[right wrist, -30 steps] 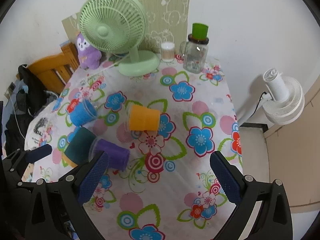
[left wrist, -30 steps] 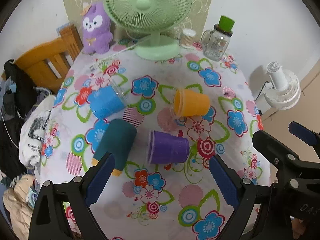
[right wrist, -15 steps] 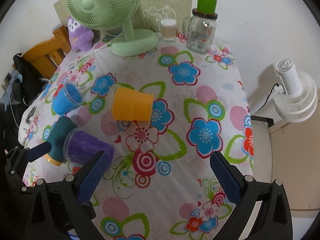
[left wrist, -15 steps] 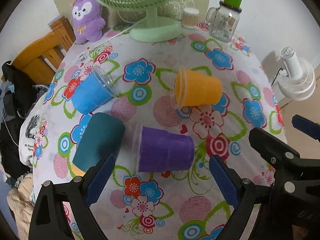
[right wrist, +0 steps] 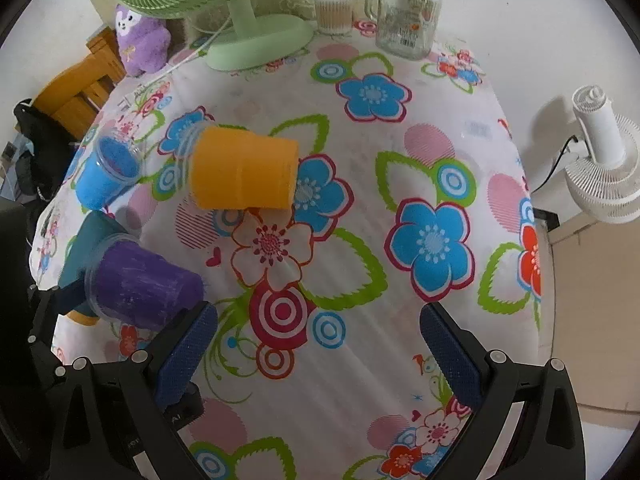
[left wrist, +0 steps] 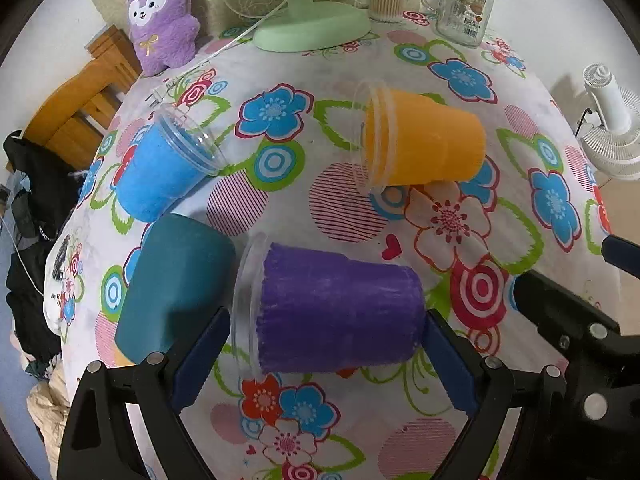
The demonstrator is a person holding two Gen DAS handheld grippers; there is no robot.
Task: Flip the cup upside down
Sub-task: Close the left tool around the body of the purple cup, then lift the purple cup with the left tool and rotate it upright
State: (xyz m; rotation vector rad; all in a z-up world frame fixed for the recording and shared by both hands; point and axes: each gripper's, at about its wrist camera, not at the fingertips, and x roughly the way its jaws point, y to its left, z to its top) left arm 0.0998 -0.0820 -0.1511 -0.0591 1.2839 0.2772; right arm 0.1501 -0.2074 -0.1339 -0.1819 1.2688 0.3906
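The floral table (right wrist: 400, 152) fills both views, and over the last second the left gripper (left wrist: 326, 354) has dropped in close. Its spread jaws now bracket the purple cup (left wrist: 336, 312), which lies on its side, rim to the left, so a grab looks imminent. The teal cup (left wrist: 176, 284) sits right against it, tight on that side. The right gripper (right wrist: 318, 354) hangs released over bare cloth, with the orange cup (right wrist: 244, 172) and blue cup (left wrist: 160, 176) well clear.

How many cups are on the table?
4, all lying on their sides. The purple cup sits between the left gripper's open fingers, the teal cup touches its rim, the blue cup lies behind that, and the orange cup is mid-table. None seem hidden.
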